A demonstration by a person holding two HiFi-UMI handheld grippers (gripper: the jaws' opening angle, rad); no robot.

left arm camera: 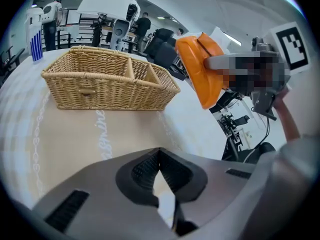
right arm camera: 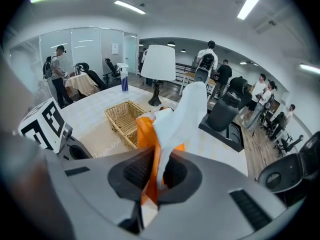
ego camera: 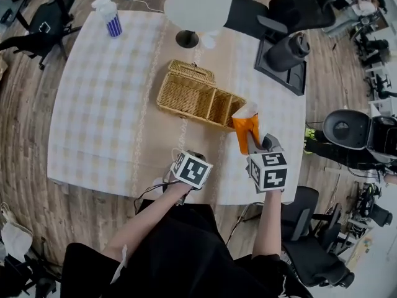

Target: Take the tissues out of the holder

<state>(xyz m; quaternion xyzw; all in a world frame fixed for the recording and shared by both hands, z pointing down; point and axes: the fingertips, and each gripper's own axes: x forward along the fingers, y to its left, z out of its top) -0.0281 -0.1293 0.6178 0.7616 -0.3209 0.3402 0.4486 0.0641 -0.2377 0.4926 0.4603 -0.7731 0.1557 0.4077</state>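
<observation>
A woven wicker holder (ego camera: 200,95) with compartments stands in the middle of the table; it also shows in the left gripper view (left arm camera: 107,81) and the right gripper view (right arm camera: 125,116). My right gripper (ego camera: 251,143) (right arm camera: 155,169) is shut on an orange tissue pack (ego camera: 245,129) (left arm camera: 200,69) (right arm camera: 146,134), held in the air just right of the holder. A white tissue (ego camera: 246,109) (right arm camera: 182,114) sticks out of the pack's top. My left gripper (ego camera: 183,159) (left arm camera: 159,156) hovers near the table's front edge, shut, with nothing between its pads.
A checked cloth covers the table (ego camera: 105,104). A white lamp (ego camera: 192,5) stands behind the holder and a spray bottle (ego camera: 111,17) at the far left corner. A black device (ego camera: 285,54) sits at the far right. Office chairs surround the table, and people stand in the background.
</observation>
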